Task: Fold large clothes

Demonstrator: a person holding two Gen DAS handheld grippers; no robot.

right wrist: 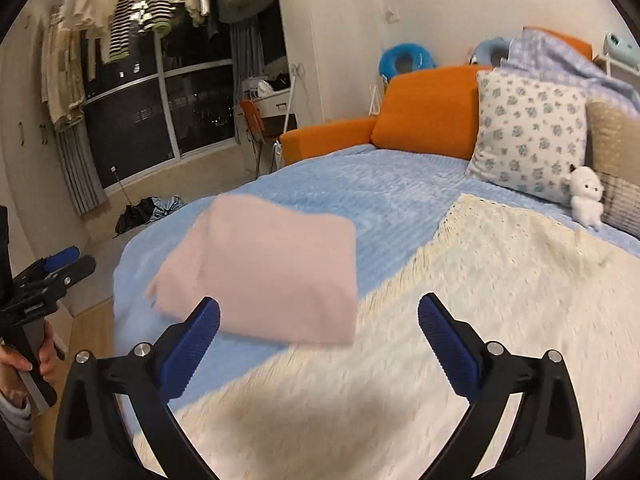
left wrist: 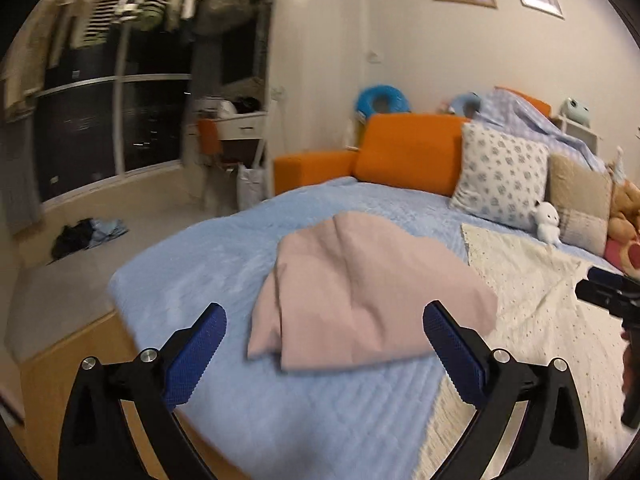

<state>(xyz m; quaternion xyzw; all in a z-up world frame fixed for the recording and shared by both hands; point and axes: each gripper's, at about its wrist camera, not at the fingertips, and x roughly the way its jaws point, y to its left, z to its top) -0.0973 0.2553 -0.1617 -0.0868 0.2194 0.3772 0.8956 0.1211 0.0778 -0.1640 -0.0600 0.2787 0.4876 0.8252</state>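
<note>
A pink garment lies folded into a thick bundle on the light blue bedspread; the right wrist view shows the same pink garment left of centre. My left gripper stands open just short of its near edge, blue pads wide apart, nothing between them. My right gripper is open too, above the seam between the bedspread and a cream blanket, touching nothing. The left gripper also shows at the left edge of the right wrist view, held by a hand.
Orange cushions and a floral pillow line the head of the bed, with a white plush toy and a beige pillow. The cream blanket covers the bed's right side. Dark clothes lie on the floor by the window.
</note>
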